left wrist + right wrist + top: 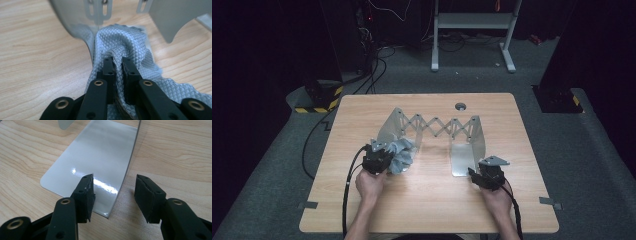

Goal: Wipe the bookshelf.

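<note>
At the near edge of the bench (427,210), my left gripper (117,67) had its jaws clamped on the grey quilted cloth (125,42); my right gripper (113,192) stood apart over the extendable silver metal rack's (434,127) foot. Next, I judged, draping cloth over the rack.

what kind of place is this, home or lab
Most likely a lab or recording studio, not a home: a bare wooden table on grey carpet, dark curtained surroundings, loose cables and hazard-striped stand bases on the floor.
</note>
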{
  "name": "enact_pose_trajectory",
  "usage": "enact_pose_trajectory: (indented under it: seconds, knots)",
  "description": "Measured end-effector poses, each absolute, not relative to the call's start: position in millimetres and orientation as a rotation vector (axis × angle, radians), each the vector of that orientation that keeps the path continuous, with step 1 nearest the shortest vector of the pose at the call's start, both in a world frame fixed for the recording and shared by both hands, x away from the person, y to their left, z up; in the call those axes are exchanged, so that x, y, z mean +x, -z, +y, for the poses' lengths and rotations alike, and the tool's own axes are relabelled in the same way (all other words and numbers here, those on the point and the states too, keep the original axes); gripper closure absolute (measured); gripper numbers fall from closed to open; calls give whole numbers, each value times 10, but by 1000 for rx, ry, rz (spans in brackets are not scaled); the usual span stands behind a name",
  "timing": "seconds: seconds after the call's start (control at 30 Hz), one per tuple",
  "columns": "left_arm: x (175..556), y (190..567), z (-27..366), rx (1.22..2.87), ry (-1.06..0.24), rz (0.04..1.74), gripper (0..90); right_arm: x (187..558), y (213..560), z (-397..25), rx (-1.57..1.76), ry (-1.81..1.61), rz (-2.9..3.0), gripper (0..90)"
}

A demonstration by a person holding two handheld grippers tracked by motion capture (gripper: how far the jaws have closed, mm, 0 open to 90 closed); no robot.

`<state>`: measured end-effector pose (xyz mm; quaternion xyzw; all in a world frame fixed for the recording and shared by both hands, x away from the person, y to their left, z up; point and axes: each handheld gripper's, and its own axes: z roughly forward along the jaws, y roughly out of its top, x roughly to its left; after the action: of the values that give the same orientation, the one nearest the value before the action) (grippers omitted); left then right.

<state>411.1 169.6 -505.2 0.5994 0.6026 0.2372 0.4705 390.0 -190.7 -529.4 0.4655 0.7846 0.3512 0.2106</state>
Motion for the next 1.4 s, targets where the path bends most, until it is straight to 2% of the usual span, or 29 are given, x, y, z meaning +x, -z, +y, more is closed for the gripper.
enact_pose_trajectory:
  seconds: [0.2, 0.4, 0.87, 1.13, 1.4]
  knots:
    - [4107, 5188, 1715, 1507, -575, 1498, 828, 3900, 5294, -1907, 1294, -976, 2181, 504]
    - [4100, 5158, 1714, 1506, -580, 1491, 830, 3900, 5294, -1907, 1294, -976, 2181, 504]
    - [3959, 4340, 1791, 1413, -687, 1352, 830, 3900, 5294, -1908, 1296, -977, 2181, 504]
    - [3988, 4067, 1813, 1381, -711, 1322, 829, 3900, 5294, -1908, 1296, -978, 2181, 504]
    - [4067, 3948, 1824, 1345, -702, 1315, 829, 3900, 5294, -1908, 1296, -978, 2181, 503]
